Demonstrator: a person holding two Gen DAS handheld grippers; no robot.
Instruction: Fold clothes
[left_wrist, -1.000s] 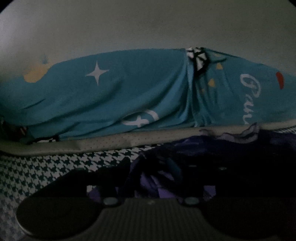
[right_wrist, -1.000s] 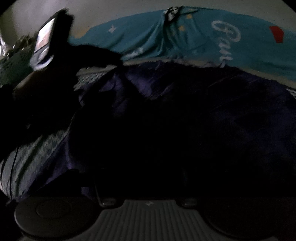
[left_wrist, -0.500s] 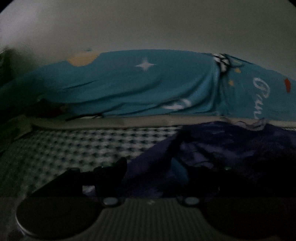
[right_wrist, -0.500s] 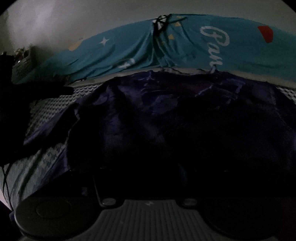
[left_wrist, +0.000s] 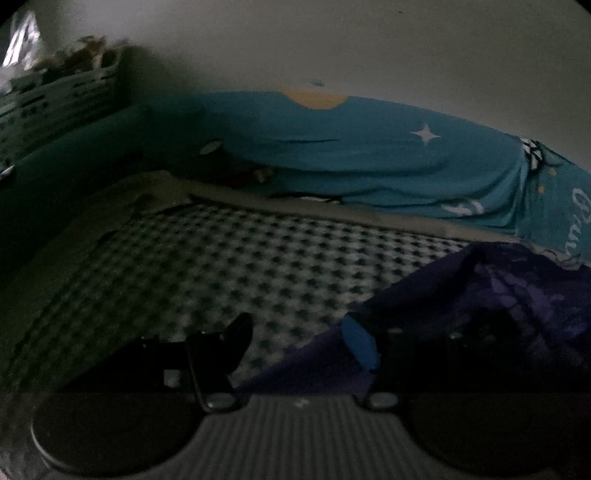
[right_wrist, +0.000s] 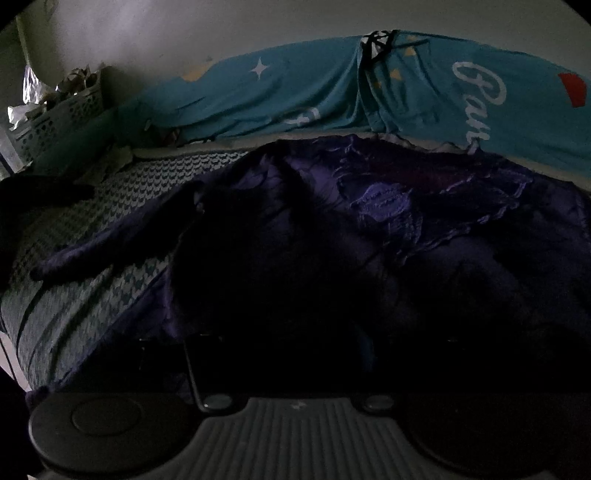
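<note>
Left wrist view: basket (left_wrist: 62, 92) upper left, heaped with unclear clutter.
Garment: purple cloth (left_wrist: 480, 314) lower right on checked bed (left_wrist: 240, 266).
Left gripper (left_wrist: 299, 343): spread, cloth edge between fingers, unpinched.
Right gripper (right_wrist: 280, 365): too dark to tell.

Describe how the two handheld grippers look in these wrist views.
Left gripper: dark grey ribbed body between two round black discs, black fingers, one carrying a bright blue pad, small grey screw heads. Right gripper: same ribbed grey body and discs; its fingers are lost in shadow.
</note>
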